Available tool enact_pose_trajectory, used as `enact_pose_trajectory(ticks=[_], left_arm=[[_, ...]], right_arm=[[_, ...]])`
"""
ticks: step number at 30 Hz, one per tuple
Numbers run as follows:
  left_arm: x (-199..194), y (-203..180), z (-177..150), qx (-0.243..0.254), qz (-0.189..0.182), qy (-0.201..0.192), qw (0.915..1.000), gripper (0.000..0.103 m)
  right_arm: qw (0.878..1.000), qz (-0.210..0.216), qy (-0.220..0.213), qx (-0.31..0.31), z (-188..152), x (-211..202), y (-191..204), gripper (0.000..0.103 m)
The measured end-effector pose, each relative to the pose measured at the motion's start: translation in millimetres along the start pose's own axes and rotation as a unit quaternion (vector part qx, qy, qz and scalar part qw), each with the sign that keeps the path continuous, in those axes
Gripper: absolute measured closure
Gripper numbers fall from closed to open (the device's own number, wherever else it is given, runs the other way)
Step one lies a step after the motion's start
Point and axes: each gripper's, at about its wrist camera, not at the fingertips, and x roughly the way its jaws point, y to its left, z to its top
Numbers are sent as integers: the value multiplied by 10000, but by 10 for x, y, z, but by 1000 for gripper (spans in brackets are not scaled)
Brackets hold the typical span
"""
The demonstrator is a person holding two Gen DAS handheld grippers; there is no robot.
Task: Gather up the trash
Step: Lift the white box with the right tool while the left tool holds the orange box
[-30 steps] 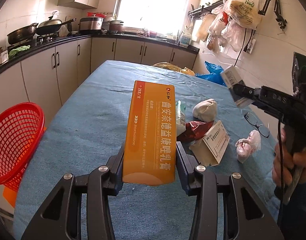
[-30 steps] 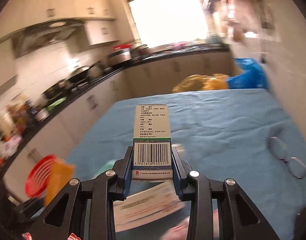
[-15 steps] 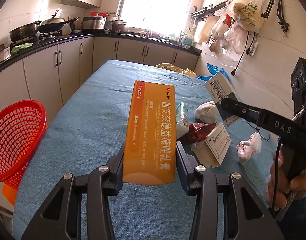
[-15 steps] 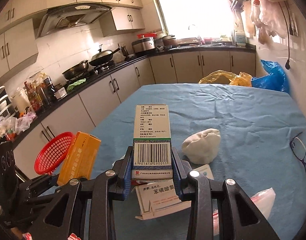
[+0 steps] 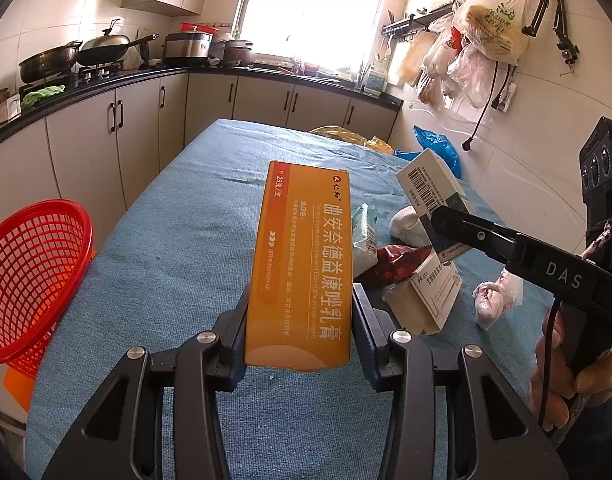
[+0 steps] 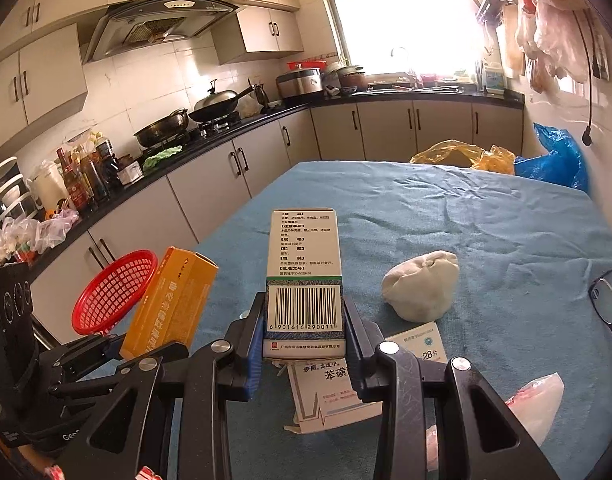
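Observation:
My left gripper [image 5: 299,326] is shut on an orange medicine box [image 5: 303,264] and holds it above the blue table [image 5: 177,248]. My right gripper [image 6: 303,334] is shut on a white box with a barcode [image 6: 303,280]; it also shows in the left wrist view [image 5: 434,196]. The orange box also shows in the right wrist view [image 6: 171,304]. A red mesh basket [image 5: 29,276] stands off the table's left edge. On the table lie a white paper wad [image 6: 422,284], a red wrapper [image 5: 394,264], an open white carton [image 5: 430,296] and a crumpled plastic bag [image 5: 498,296].
Glasses [image 6: 610,312] lie at the table's right edge. Yellow [image 6: 462,156] and blue bags [image 6: 558,160] sit at the far end. Kitchen cabinets and a counter with pans [image 5: 85,56] run along the left. Bags hang on the right wall [image 5: 482,32].
The right gripper with the white box has swung left and lower toward the left gripper. The left gripper still holds the orange box in about the same place.

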Motion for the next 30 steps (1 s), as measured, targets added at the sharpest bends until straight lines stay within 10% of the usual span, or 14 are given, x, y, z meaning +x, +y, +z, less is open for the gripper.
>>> enact_pose_trajectory(ticks=[30], left_arm=[[22,-29,-5,-39,-2,27,10000,60]], right_arm=[[9999,57,-35,94,10,-38,-19,66]])
